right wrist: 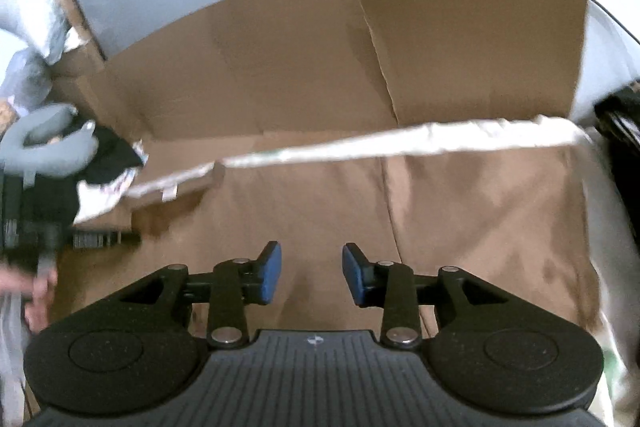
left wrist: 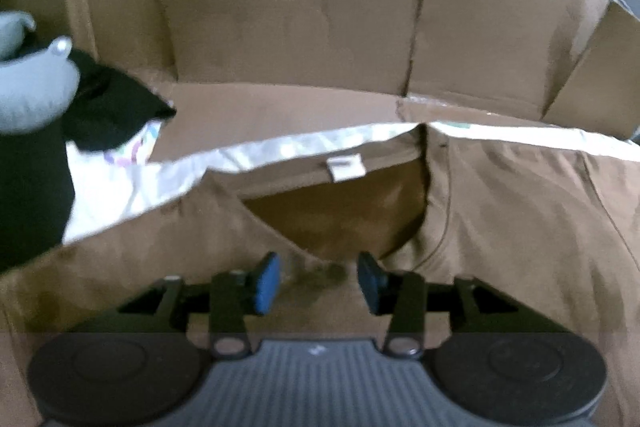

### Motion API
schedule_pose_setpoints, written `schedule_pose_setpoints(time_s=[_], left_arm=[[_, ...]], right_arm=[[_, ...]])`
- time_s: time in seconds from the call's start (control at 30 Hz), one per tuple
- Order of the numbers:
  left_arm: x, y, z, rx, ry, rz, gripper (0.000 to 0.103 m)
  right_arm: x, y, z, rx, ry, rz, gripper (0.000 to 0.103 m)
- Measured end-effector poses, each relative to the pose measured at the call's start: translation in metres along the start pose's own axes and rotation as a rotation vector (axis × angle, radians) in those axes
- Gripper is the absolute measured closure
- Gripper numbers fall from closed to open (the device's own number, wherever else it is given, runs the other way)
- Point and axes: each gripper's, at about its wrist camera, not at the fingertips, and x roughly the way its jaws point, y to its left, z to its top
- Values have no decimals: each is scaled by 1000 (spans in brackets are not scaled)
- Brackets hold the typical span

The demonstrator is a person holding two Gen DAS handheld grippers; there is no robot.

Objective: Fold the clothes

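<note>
Left wrist view — both grippers hang over a brown shirt, jaws apart and holding nothing.

Nearest, the left gripper [left wrist: 318, 279] stands part open above the brown shirt [left wrist: 500, 211], just short of its neckline and white label [left wrist: 345, 167]. The right gripper [right wrist: 311, 275] is likewise part open over bare cloth. The shirt lies flat on a pale patterned sheet [left wrist: 280, 151] — beyond it a cardboard wall [left wrist: 288, 7], with dark clothing [left wrist: 108, 107] at far left.

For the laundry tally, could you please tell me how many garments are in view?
2: a brown shirt spread flat in front of both grippers, and a black garment bunched at the far left beside a grey plush toy. Others may lie hidden beyond the cardboard.
</note>
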Motion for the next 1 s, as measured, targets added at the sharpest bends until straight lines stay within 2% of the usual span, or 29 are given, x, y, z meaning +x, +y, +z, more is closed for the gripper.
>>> schedule_pose_setpoints(time_s=[0.07,0.13,0.17,0.23,0.37,0.43,0.57,0.6,0.8,0.9,1.0], left_arm=[[-5,-3,6,4,6,6,53],[-10,-5,12,0,15,2,43],[-13,-7,15,1,17,-5,42],[-19,-11,19,15,16,-8,33],[-33,-23,25,65,26,-10,23],[-42,-28,25,66,37,-6,17],[-62,-36,21,42,52,-14,13],[-67,-38,19,25,55,-23,7],[-75,-54,6,43,88,-27,7],[-78,-58,0,22,94,-57,7],[-78,-67,-6,56,96,-65,7]], right_arm=[[-13,-3,-8,-14,1,-2,62],[-26,-7,-14,-15,-4,-10,62],[-31,-9,-16,-9,-7,-16,61],[-40,-15,-20,9,-13,-25,60],[-55,-32,-28,93,-10,-42,58],[-61,-39,-35,107,-21,-60,56],[-65,-57,-45,143,-1,-97,54],[-65,-61,-47,144,4,-107,55],[-65,-77,-56,172,22,-172,53],[-63,-82,-58,189,23,-185,49],[-60,-84,-59,191,28,-189,49]])
